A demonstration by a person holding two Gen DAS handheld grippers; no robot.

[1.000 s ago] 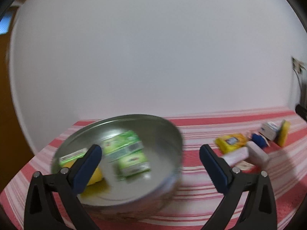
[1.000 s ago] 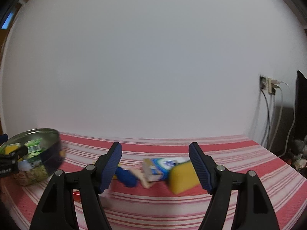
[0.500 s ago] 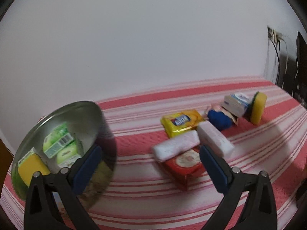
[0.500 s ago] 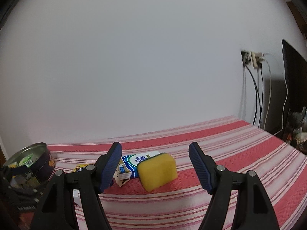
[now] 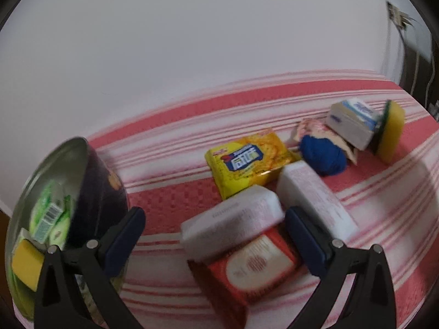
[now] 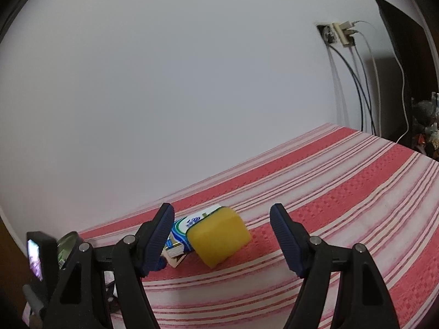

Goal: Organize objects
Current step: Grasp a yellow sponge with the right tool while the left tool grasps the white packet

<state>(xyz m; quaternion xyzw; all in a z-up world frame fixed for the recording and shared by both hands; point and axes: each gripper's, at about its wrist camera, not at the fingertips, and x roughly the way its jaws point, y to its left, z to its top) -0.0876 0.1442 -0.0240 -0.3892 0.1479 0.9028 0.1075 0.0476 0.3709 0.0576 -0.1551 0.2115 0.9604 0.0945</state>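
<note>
While both grippers hang over the striped cloth [image 5: 170, 205], things lie like this, from left to right:

Tin [image 5: 55, 192]: far left in the left view, beside the left finger. It looks tipped, with its open mouth facing left. Green boxes [image 5: 46, 216] and a yellow block [image 5: 26, 263] sit inside.

Left gripper [image 5: 215, 238]: its two fingers are wide apart and hold nothing.

White bar [image 5: 233, 224]: it lies between the left gripper's fingers, not pinched. Its long side runs from low left to high right. It rests on top of the red pack [image 5: 252, 271].

Second white bar [image 5: 315, 200]: just behind the right finger, touching the first bar. Its long side runs from high left to low right.

Yellow packet [image 5: 249, 161]: flat, past both bars, well ahead of the fingers.

Blue ball [image 5: 322, 153]: right of the yellow packet, close to it.

Blue and white box [image 5: 351, 122]: behind the ball, tilted up.

Yellow sponge [image 6: 218, 238]: it stands on its edge, touching the box.

Right gripper [image 6: 222, 240]: fingers wide apart, holding nothing. The sponge sits past them, nearer the left finger, not touched.
</note>
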